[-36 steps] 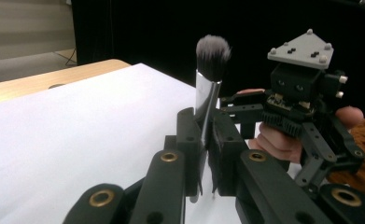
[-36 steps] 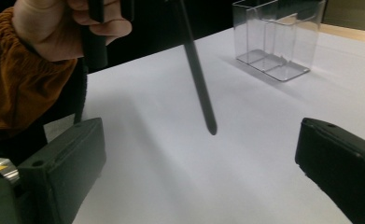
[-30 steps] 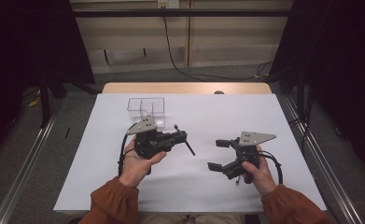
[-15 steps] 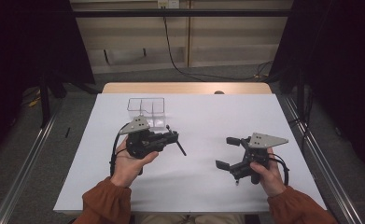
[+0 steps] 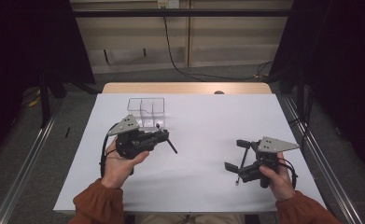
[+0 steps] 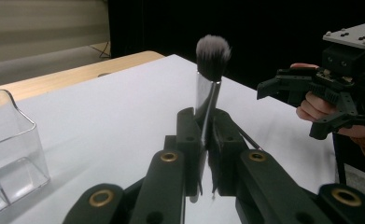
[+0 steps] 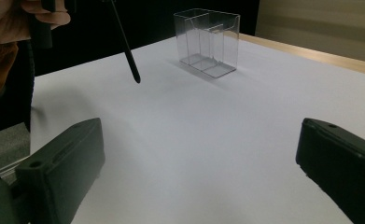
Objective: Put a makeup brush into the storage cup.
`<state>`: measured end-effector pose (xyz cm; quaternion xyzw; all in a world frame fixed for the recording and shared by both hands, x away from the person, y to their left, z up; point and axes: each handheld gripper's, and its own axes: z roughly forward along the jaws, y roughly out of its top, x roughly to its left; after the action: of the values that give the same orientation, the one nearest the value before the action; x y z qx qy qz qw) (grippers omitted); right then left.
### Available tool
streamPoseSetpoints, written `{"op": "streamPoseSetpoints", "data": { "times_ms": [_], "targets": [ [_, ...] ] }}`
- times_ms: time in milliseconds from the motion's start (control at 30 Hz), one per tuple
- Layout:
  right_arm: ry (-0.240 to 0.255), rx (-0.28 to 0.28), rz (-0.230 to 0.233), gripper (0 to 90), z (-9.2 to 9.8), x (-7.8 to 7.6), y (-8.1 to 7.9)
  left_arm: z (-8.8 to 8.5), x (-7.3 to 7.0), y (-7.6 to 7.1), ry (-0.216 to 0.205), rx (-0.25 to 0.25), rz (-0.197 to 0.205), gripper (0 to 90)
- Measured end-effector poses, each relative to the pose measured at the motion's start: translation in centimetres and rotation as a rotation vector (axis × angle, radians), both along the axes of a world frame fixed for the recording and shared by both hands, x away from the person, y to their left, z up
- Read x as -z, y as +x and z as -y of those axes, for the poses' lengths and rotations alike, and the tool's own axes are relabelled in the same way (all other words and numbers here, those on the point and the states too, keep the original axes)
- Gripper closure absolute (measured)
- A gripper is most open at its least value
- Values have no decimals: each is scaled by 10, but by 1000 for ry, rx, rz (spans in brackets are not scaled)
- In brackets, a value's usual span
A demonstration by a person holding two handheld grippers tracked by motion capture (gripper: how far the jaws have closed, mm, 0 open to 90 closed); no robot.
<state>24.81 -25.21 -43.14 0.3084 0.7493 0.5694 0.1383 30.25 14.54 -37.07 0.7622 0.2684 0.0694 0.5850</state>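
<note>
A makeup brush (image 6: 212, 56) with grey bristles, a silver ferrule and a thin black handle (image 5: 172, 146) is clamped in my left gripper (image 5: 164, 135), whose jaws are shut on the ferrule (image 6: 206, 100). The bristles point up and the handle tip (image 7: 132, 70) hangs just above the table. My left gripper is held in front of a clear compartmented box (image 5: 146, 108). My right gripper (image 5: 236, 155) hovers at the right side of the table, open, with nothing between its jaws (image 7: 199, 158). In the left gripper view, the right gripper (image 6: 290, 109) is at the far right.
The white table top (image 5: 208, 121) carries the clear box (image 7: 208, 39) at its back left, also at the left edge of the left gripper view (image 6: 7, 149). A wooden strip (image 5: 185, 87) borders the far edge. Metal rails and dark curtains flank the table.
The two hands have drifted apart: the left gripper with the brush moved left, the right gripper moved right. Both grips are unchanged.
</note>
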Motion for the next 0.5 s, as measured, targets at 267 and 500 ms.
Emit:
{"op": "streamPoseSetpoints", "data": {
  "times_ms": [267,500],
  "targets": [
    [0,35,-4,9,13,2,-6,-17,-5,4,-4,-48,-3,841],
    [-3,61,-5,10,27,2,-13,-29,-8,10,-2,-91,-11,841]
  ]
}}
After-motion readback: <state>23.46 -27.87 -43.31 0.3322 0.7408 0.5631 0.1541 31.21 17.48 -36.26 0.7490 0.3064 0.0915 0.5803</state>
